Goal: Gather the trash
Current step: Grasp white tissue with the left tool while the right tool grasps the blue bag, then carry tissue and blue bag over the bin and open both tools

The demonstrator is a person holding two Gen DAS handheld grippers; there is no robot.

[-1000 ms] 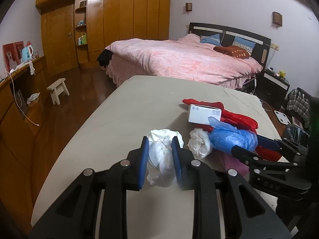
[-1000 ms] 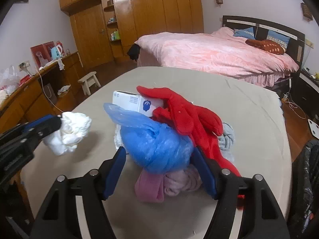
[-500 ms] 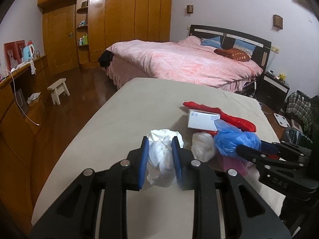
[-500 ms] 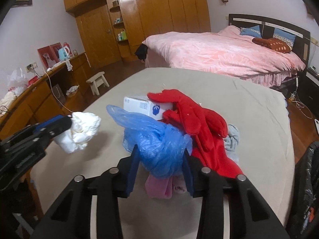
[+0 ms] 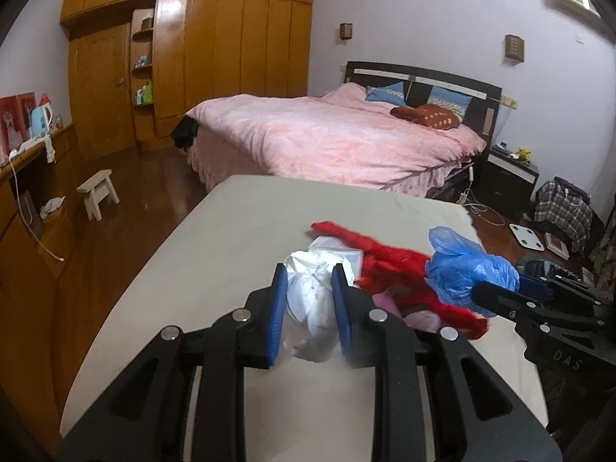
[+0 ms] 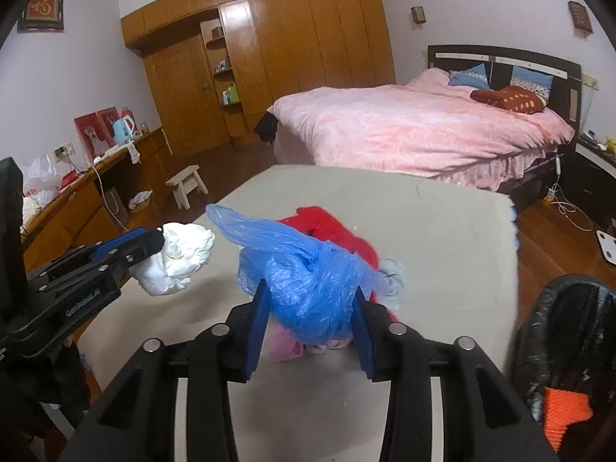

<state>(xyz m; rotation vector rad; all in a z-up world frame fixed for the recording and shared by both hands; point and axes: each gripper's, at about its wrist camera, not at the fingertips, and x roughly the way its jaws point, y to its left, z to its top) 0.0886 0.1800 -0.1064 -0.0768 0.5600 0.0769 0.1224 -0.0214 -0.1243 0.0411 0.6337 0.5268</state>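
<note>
My left gripper [image 5: 308, 288] is shut on a crumpled white paper wad [image 5: 312, 300] and holds it above the beige table [image 5: 231, 231]; the wad also shows in the right wrist view [image 6: 181, 258]. My right gripper [image 6: 308, 304] is shut on a crumpled blue plastic bag [image 6: 304, 281], lifted above the table; the bag also shows in the left wrist view [image 5: 462, 269]. A red garment [image 5: 389, 265], a white box [image 5: 338, 248] and pink cloth [image 5: 419, 317] lie on the table under them.
A black trash bag [image 6: 566, 335] with something orange inside stands at the table's right side. A pink bed [image 5: 338, 142] is beyond the table. A wooden desk [image 6: 96, 188] and small stool [image 6: 188, 184] are on the left, by the wardrobe.
My right gripper closed on the blue bag and lifted it off the clothes pile. My left gripper kept its hold on the white wad and rose with it.
</note>
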